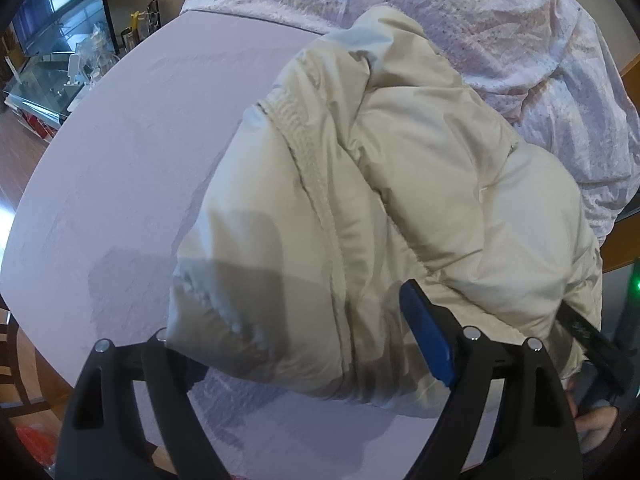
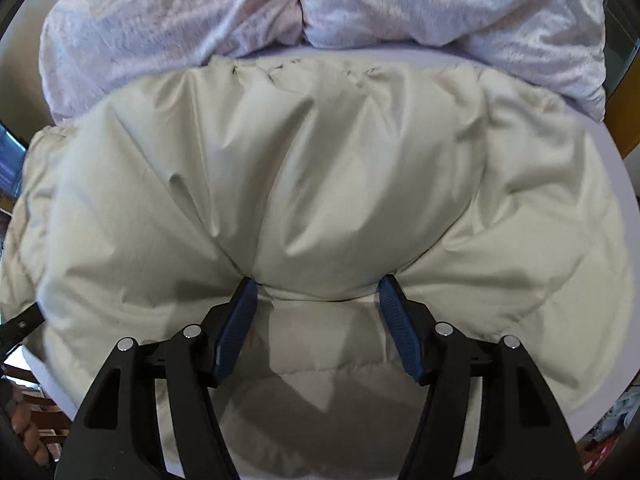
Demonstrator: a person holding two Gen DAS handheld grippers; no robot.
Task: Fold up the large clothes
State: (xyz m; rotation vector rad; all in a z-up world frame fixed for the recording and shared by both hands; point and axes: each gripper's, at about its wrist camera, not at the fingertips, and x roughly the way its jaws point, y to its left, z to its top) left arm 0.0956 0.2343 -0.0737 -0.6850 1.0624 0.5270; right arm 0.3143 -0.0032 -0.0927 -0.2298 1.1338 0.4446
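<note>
Already partly folded, it seems: a cream puffy jacket [image 1: 400, 184] lies bundled on a pale lilac round counter [image 1: 132, 152], one panel doubled over its ribbed seam. The right gripper [image 2: 318, 286] pinches a thick fold of the jacket between its blue pads. The left gripper [image 1: 296, 320] stands spread wide over the jacket's near edge, gripping nothing. Squaring and final folds look unfinished. A pale pink fleecy garment [image 1: 460, 20] lies behind. Wooden floor and a glass cabinet [image 1: 44, 68] show beyond.
</note>
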